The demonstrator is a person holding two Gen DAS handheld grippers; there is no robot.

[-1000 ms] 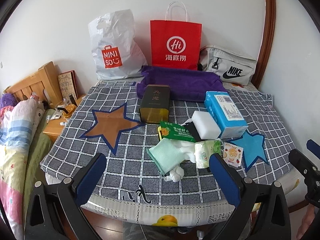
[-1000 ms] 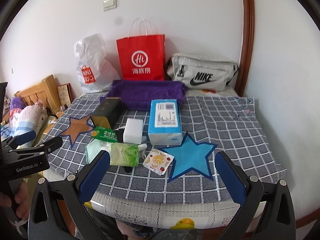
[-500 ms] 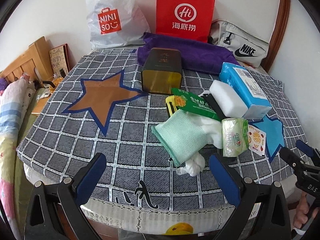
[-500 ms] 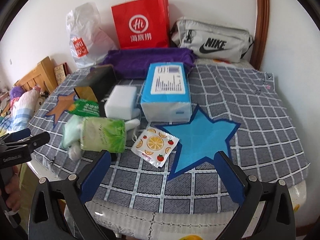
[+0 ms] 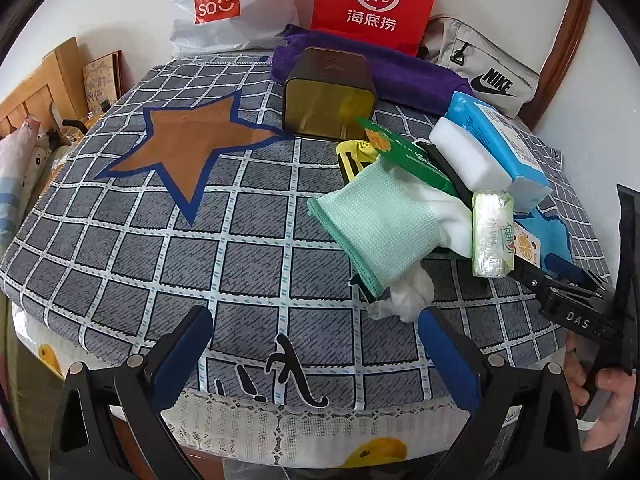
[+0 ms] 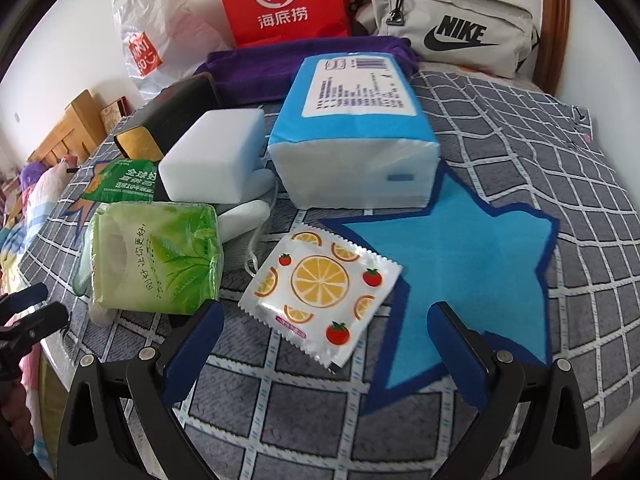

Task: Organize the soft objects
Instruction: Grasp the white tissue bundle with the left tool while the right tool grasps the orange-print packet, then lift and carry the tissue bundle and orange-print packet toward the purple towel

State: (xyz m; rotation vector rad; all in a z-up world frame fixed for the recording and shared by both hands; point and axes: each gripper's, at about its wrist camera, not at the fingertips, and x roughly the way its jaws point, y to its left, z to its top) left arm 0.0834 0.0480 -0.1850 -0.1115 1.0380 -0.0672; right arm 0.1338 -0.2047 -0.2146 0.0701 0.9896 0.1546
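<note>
A pile of soft things lies on the checked cloth. A mint green cloth (image 5: 376, 228) lies over a white rag (image 5: 412, 296). A green tissue pack (image 6: 156, 256), a fruit-print sachet (image 6: 320, 284), a white sponge (image 6: 212, 160) and a blue tissue pack (image 6: 352, 136) lie close together. My left gripper (image 5: 316, 340) is open and empty, just short of the green cloth. My right gripper (image 6: 326, 338) is open and empty, with the sachet between its fingers' line; it also shows in the left wrist view (image 5: 560, 280).
A brown star (image 5: 188, 148) and a blue star (image 6: 460, 260) mark the cloth. A dark tin (image 5: 328, 100), a purple towel (image 5: 400, 76), a red paper bag (image 5: 372, 4), a white plastic bag (image 5: 224, 4) and a Nike pouch (image 6: 452, 28) stand behind. A bed is at the left.
Both grippers have moved forward and down toward the pile. The objects look larger and nearer; none of them has moved. Both grippers stay open.
</note>
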